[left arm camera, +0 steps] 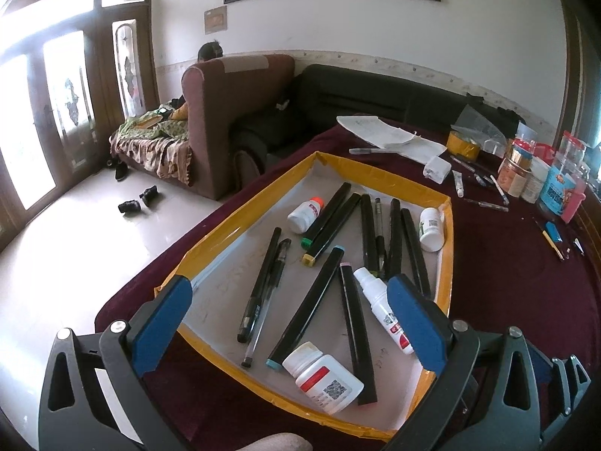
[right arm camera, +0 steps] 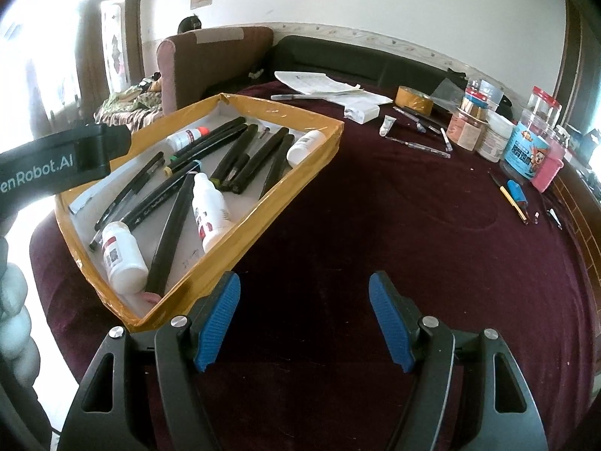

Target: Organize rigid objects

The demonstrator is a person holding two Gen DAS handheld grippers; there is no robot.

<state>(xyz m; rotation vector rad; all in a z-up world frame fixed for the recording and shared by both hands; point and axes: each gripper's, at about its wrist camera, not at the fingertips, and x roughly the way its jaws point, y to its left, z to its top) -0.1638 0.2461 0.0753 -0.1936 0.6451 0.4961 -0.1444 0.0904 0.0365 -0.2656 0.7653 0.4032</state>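
A shallow tray (left arm camera: 370,168) edged in yellow tape sits on the table (right arm camera: 375,225), which is covered in dark maroon cloth, and nearly everything being sorted already lies inside it. In the left wrist view the left claw (left arm camera: 289,293) hangs over the near end of the tray with its blue pads spread wide and nothing between them. Below it, toward the bottom of the frame, a white pill bottle with a red label (left arm camera: 325,381) lies on its side, and just right of it a slim white bottle (left arm camera: 381,310) runs diagonally beside the right pad. Black markers (left arm camera: 330,214) and a black pen (left arm camera: 259,285) are scattered lengthwise across the grey floor of the tray, with another white bottle with an orange cap (left arm camera: 305,215) near the far left and a third small white bottle (left arm camera: 432,228) against the right wall. In the right wrist view the right claw (right arm camera: 304,319) is spread too, empty, over bare cloth just beside the tray's near corner. Loose pens (right arm camera: 420,146), a roll of yellow tape (right arm camera: 413,99) and several jars (right arm camera: 526,143) crowd the upper right of the frame, well apart from the tray.
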